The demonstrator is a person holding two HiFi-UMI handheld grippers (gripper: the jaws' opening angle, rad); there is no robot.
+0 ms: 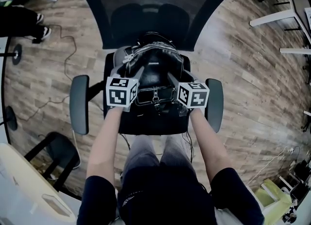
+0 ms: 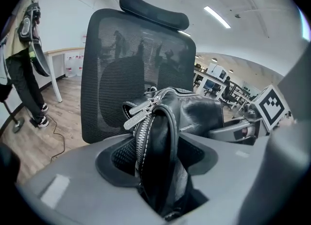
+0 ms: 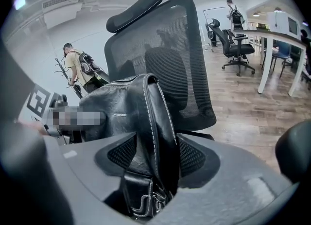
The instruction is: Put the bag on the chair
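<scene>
A black leather bag [image 1: 154,71] with silver zips stands on the seat [image 1: 146,126] of a black office chair, just in front of the mesh backrest [image 1: 150,5]. My left gripper [image 1: 137,76] is at the bag's left side and my right gripper [image 1: 171,78] at its right side. In the left gripper view the zipped edge of the bag [image 2: 155,136] runs between the jaws of the left gripper [image 2: 160,157], with a gap beside the pads. In the right gripper view the bag's stitched edge [image 3: 153,122] lies between the spread jaws of the right gripper [image 3: 155,157]. Both grippers are open.
The chair's armrests [image 1: 79,103] [image 1: 214,103] flank the seat. A cable [image 1: 63,63] trails over the wood floor at left. Another chair's base [image 1: 56,156] is at lower left, white desk legs [image 1: 277,19] at upper right. A person [image 2: 24,73] stands by a desk.
</scene>
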